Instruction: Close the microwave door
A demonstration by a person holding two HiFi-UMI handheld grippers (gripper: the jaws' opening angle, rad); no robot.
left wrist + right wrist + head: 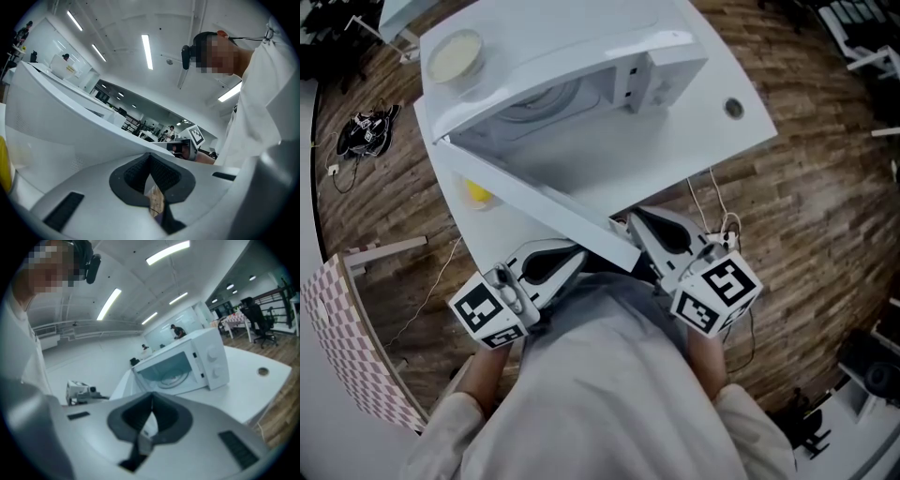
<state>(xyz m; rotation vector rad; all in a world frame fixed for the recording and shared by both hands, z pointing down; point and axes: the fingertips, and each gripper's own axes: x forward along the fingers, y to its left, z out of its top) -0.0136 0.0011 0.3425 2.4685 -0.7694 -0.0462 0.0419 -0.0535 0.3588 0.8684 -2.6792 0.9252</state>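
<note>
The white microwave (581, 84) stands on a white table (741, 131) with its door (534, 202) swung wide open toward me. The turntable shows inside the microwave (187, 366) in the right gripper view. My left gripper (577, 255) is shut and empty, close under the door's free end near my body. My right gripper (634, 223) is also shut and empty, just right of that door end. In the left gripper view the door's white face (56, 126) fills the left, beyond the closed left gripper (150, 157). The right gripper (151, 397) faces the open oven.
A pale plate (455, 54) rests on top of the microwave. A yellow object (478, 192) lies on the table under the door. The table has a cable hole (732, 108). Cables (366, 131) and a checkered box (342, 347) lie on the wooden floor at left.
</note>
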